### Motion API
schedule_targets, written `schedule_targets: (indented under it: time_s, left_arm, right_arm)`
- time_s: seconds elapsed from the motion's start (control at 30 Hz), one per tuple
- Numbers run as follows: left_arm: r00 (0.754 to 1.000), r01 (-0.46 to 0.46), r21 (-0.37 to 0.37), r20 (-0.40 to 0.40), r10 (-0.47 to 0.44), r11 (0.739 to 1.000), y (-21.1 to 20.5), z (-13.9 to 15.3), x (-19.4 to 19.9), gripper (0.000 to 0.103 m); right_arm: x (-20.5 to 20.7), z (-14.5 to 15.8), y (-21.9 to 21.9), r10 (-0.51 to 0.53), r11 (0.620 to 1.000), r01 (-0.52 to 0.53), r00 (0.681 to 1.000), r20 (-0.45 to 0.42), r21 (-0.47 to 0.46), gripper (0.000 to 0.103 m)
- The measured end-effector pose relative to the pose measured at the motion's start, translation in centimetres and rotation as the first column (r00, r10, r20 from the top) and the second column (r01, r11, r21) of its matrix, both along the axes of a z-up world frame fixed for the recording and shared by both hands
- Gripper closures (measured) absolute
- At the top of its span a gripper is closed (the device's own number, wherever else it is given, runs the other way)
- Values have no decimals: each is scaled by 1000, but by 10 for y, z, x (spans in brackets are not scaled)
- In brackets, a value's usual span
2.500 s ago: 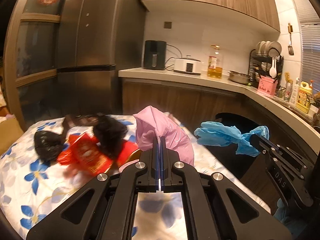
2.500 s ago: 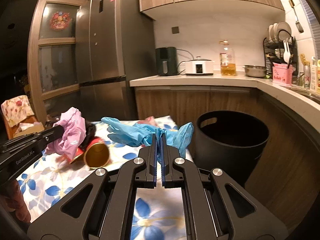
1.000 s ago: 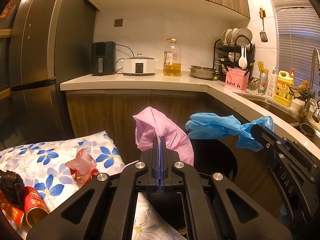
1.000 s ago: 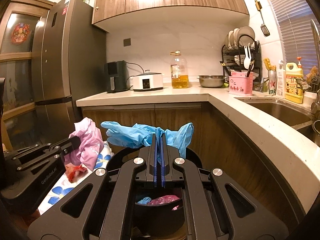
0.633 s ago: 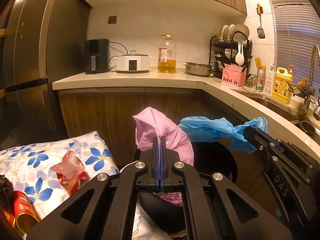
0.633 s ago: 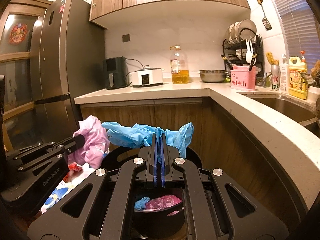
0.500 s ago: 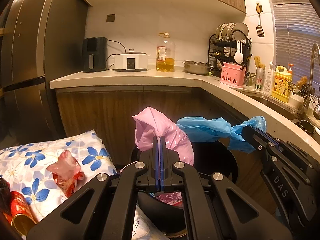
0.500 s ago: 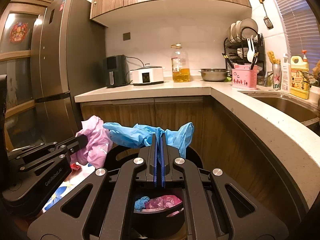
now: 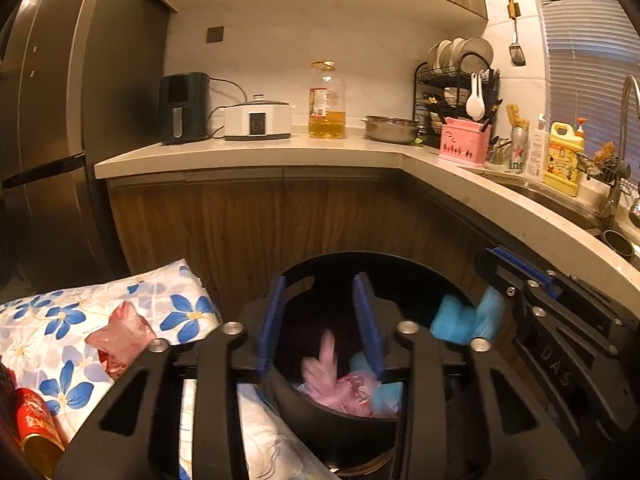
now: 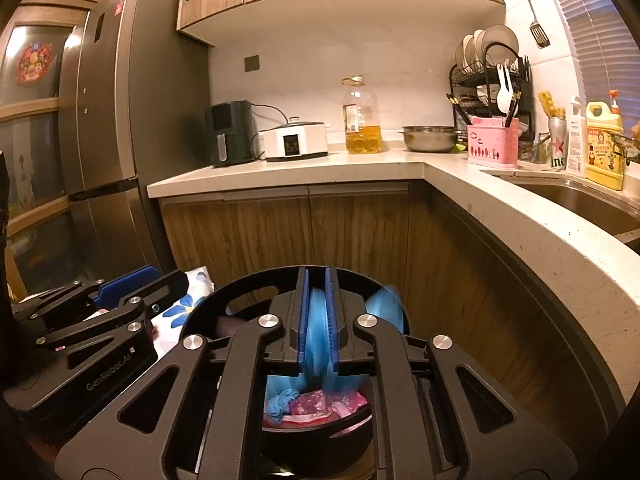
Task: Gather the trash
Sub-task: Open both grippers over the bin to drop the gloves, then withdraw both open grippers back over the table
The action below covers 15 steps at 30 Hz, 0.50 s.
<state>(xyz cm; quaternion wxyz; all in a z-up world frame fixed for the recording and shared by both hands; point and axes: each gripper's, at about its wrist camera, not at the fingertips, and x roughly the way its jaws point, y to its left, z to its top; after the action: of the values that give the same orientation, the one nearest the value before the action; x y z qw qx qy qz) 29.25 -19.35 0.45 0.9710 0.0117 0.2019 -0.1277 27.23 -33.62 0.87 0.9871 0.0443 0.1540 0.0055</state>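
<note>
My left gripper [image 9: 318,280] hangs over the black bin [image 9: 340,258], its jaws opening with nothing pressed between them. The pink bag [image 9: 324,364] drops blurred below the jaws onto the trash inside. My right gripper [image 10: 317,272] is also above the bin [image 10: 248,280] with its jaws opening. The blue glove [image 10: 318,328] slides down blurred between the loosened pads. In the left wrist view the glove [image 9: 464,320] falls beside the right gripper [image 9: 504,268]. The left gripper [image 10: 156,284] shows at the left of the right wrist view.
A table with a blue-flowered cloth [image 9: 188,308] stands left of the bin, with a pink wrapper [image 9: 120,336] and a red can [image 9: 36,424] on it. Wooden cabinets and a pale counter [image 9: 500,200] wrap behind and to the right. A fridge [image 10: 104,128] stands at the left.
Both grippers were shut on their loads half a second ago. Now both have parted: the pink bag has fallen from the left one and the blue glove is slipping out of the right one.
</note>
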Motion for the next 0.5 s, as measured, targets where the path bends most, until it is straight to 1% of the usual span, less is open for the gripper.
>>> schedule_targets:
  time_s: [0.03,0.07,0.1,0.13,0.17,0.2,0.23,0.3,0.33,0.4,0.47,0.5]
  left_arm:
    - [1000,-1,-5,-5,1,1000,2,0,0,58]
    - [1000,-4,-8,-10,4,1000,3,-1,0,55]
    - [1000,-13,-7,-13,13,1000,5,-1,0,48]
    - [1000,-23,-4,-11,23,1000,7,-2,-2,46]
    - [999,-37,-2,-9,37,999,9,-2,-4,42]
    - [999,-44,0,-8,44,999,11,-2,-5,42]
    - [999,-49,1,-10,49,999,13,-3,-6,41]
    - [997,-71,9,-12,71,997,17,-4,-11,30]
    - [996,-85,14,-8,85,996,19,-4,-14,29]
    - [993,-114,28,-3,115,993,24,-4,-20,23]
    - [991,-135,33,-2,135,990,28,-4,-25,17]
    - [990,-142,30,-4,142,989,31,-4,-29,17]
  right_arm:
    - [0,-1,0,-2,1000,2,1000,-1,-1,84]
    - [-1,-1,-1,-4,1000,4,1000,-2,-2,78]
    - [-1,-3,-1,-7,1000,7,1000,-3,-3,73]
    - [-2,-4,-1,-9,1000,9,1000,-8,0,70]
    - [-3,-5,-1,-11,1000,11,1000,-12,3,65]
    - [-4,-5,-2,-13,1000,13,1000,-17,5,60]
    - [-5,-6,-2,-14,1000,15,1000,-20,6,57]
    - [-8,-7,-2,-16,1000,17,1000,-25,5,45]
    - [-10,-7,-1,-19,1000,19,999,-26,4,42]
    - [-14,-7,-1,-22,1000,22,999,-29,6,32]
    - [-18,-7,0,-22,1000,22,999,-35,10,26]
    - [-20,-7,1,-21,1000,22,999,-36,12,23]
